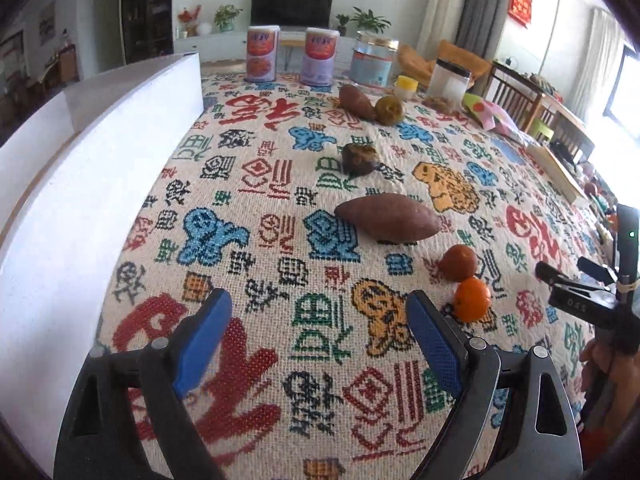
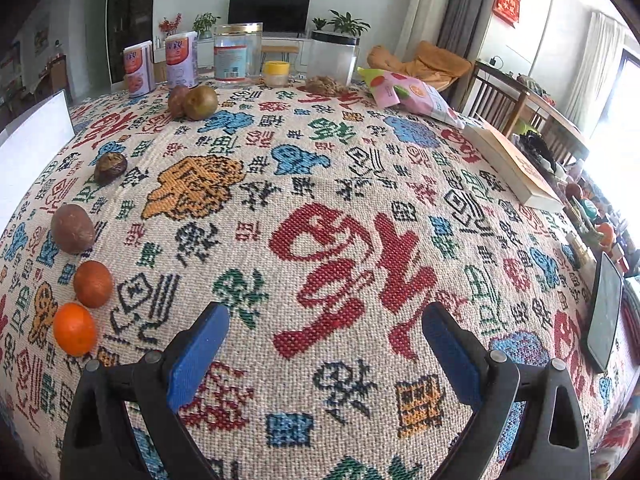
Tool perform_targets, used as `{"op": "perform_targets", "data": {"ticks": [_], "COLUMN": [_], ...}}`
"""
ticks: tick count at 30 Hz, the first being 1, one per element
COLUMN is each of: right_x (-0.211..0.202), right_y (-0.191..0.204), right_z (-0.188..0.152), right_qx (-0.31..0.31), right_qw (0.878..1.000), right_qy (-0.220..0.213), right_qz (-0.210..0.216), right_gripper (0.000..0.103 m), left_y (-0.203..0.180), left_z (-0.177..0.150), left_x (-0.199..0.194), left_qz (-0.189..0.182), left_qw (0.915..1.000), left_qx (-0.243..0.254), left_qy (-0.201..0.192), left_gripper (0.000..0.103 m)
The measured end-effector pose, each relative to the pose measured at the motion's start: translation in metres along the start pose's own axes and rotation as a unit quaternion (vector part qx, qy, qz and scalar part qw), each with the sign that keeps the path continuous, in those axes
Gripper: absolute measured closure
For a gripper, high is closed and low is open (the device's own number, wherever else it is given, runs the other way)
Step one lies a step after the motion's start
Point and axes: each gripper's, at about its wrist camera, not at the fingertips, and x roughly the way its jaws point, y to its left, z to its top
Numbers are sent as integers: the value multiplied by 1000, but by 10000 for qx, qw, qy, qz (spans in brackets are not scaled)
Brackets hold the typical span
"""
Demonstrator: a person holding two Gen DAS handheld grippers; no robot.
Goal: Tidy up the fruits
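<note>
While both grippers hang wide apart and grasp nothing, the fruit lies loose in a rough line on the patterned cloth (image 1: 248,264).

Left wrist view: the left gripper (image 1: 320,328) points down at bare cloth, its blue pads (image 1: 208,332) spread with nothing between them. Just right of the right pad sits a bright orange (image 1: 472,298), touching or nearly touching a duller, reddish orange (image 1: 459,263) behind it. Farther back lies a long sweet potato (image 1: 388,218), then a dark wrinkled fruit (image 1: 360,159), then a smaller sweet potato (image 1: 357,102) against a round greenish fruit (image 1: 390,110). A white box (image 1: 80,168) stands along the left side. At the right edge part of the other gripper's handle shows.

Right wrist view: the right gripper (image 2: 324,344) also aims at empty cloth, pads released. The same line of fruit runs up the left edge: orange (image 2: 75,329), reddish orange (image 2: 93,283), sweet potato seen end-on (image 2: 73,229), wrinkled fruit (image 2: 111,168), then the far pair (image 2: 194,102). Jars and cans stand beyond, a book (image 2: 516,168) and a snack bag to the right.

Judging from this, a pick is next. The bright orange is nearest to both; the left gripper would likely do best to shift right, straddle it squarely, and close gently so it neither rolls nor nudges its neighbour.
</note>
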Motion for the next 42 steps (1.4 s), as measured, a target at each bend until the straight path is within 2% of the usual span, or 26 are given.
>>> {"op": "perform_targets", "data": {"ticks": [2, 5, 6, 10, 18, 42], "right_x": [12, 18, 21, 25, 25, 25], "right_y": [-20, -35, -35, -41, -37, -39], "right_z": [-7, -10, -9, -10, -10, -10], "right_qx": [149, 556, 588, 787, 761, 764], "right_qw": [9997, 9982, 9978, 9957, 9961, 9960], "right_qy": [158, 181, 225, 299, 299, 300], "right_qz": [-127, 139, 187, 379, 338, 347], "right_gripper": [6, 3, 1, 0, 0, 0], "left_y": [-5, -9, -10, -2, -4, -4], "left_z": [1, -1, -1, -2, -3, -2], "left_x": [17, 35, 42, 48, 51, 51], "left_qz": [279, 475, 481, 364, 400, 401], "left_qw": [9995, 9981, 9977, 9987, 9984, 9984], "left_qx": [170, 402, 452, 222, 238, 236], "left_qy": [0, -31, 162, 291, 317, 320], "left_gripper": [13, 13, 13, 6, 3, 3]}}
